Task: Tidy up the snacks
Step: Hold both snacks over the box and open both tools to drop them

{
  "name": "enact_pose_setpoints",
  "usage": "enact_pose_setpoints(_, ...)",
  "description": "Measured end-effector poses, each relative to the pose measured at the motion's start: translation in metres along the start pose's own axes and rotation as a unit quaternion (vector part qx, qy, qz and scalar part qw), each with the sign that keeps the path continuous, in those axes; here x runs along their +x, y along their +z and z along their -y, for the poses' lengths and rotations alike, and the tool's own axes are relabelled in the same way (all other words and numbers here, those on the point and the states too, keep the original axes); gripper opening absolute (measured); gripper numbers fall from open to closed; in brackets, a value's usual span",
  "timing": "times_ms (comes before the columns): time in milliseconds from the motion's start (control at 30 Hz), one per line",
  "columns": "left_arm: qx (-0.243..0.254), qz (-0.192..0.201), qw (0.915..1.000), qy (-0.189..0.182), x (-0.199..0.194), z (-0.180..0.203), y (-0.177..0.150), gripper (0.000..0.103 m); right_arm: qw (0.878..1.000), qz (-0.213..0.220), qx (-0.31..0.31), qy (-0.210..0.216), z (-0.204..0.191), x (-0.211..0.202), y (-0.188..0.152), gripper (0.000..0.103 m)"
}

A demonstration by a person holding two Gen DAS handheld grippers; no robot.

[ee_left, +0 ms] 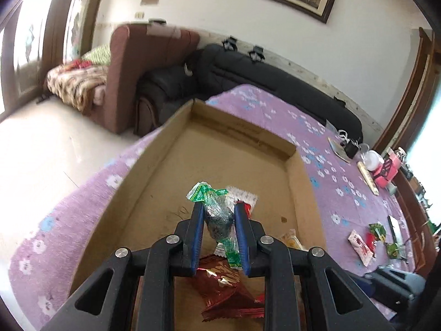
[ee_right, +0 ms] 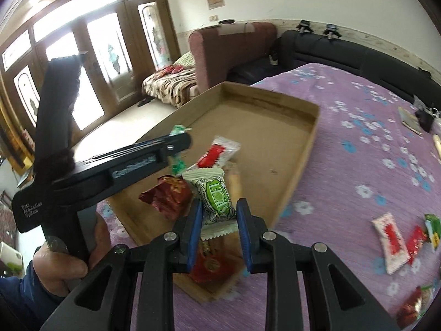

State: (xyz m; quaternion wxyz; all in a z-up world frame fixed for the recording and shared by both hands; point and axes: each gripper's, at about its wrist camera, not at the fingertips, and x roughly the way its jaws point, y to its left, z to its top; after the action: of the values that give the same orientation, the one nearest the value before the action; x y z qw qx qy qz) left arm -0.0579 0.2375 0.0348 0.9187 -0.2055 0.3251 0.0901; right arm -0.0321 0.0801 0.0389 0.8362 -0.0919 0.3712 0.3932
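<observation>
1. Left tongs (ee_left: 218,222) clenched on a green clear-wrapped candy (ee_left: 217,212); its twisted wrapper ends stick out past the tips and behind the pads. The candy hangs above the floor of the cardboard tray (ee_left: 154,165), over its near half.
2. Right tongs (ee_right: 217,215) clenched on a white-and-green snack packet (ee_right: 216,195), gripped at its lower half, crimped end below the blue pads (ee_right: 196,229). The packet sits above the tray's near corner (ee_right: 204,295).
3. In the right wrist view the left tongs (ee_right: 176,140) reach in from the left, held by a hand (ee_right: 63,262), tips over the tray.
4. Tray contents: a dark red foil pack (ee_right: 168,195), a red-and-white wrapper (ee_right: 217,151), a red item (ee_right: 209,267) below the right tongs, a yellowish piece (ee_left: 290,238) by the right wall. The far half of the tray floor is bare.
5. Tray walls are low; top open. The tray lies on a purple flowered cloth (ee_right: 358,171).
6. Loose snacks on the cloth to the right of the tray, well apart from it: a white-and-red packet (ee_right: 390,245), a red candy (ee_right: 416,241), a green one (ee_right: 431,229).
7. Beyond the cloth: black sofa (ee_left: 275,74), brown armchair (ee_left: 129,63), open pale floor (ee_left: 41,149).
</observation>
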Motion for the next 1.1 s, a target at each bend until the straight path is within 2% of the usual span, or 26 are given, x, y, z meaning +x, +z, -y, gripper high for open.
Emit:
enact_pose_setpoints(267, 0.011, -0.016, 0.9998, 0.001, 0.008, 0.006, 0.0, 0.023, 1.0, -0.022, 0.005, 0.012, -0.002, 0.022, -0.01, 0.025)
enact_pose_setpoints(767, 0.022, -0.034, 0.9991, 0.01, 0.017, 0.007, 0.001, 0.024, 0.999, -0.009, 0.025, 0.032, 0.006, 0.015, -0.016, 0.027)
enact_pose_setpoints(967, 0.02, -0.032, 0.9993, 0.008, 0.015, 0.006, 0.0, 0.024, 0.999, -0.005, 0.022, 0.036, 0.004, 0.013, -0.017, 0.036)
enact_pose_setpoints(1000, 0.019, -0.032, 0.9993, 0.007, 0.015, 0.006, 0.0, 0.024, 0.999, -0.004, 0.021, 0.036, 0.002, 0.011, -0.018, 0.039)
enact_pose_setpoints(1033, 0.019, -0.032, 0.9993, 0.007, 0.015, 0.006, 0.0, 0.024, 0.999, -0.003, 0.021, 0.032, 0.002, 0.01, -0.019, 0.05)
enact_pose_setpoints(1100, 0.02, -0.033, 0.9992, 0.007, 0.014, 0.006, 0.0, 0.03, 0.999, -0.004, 0.024, 0.037, 0.001, 0.01, -0.019, 0.052)
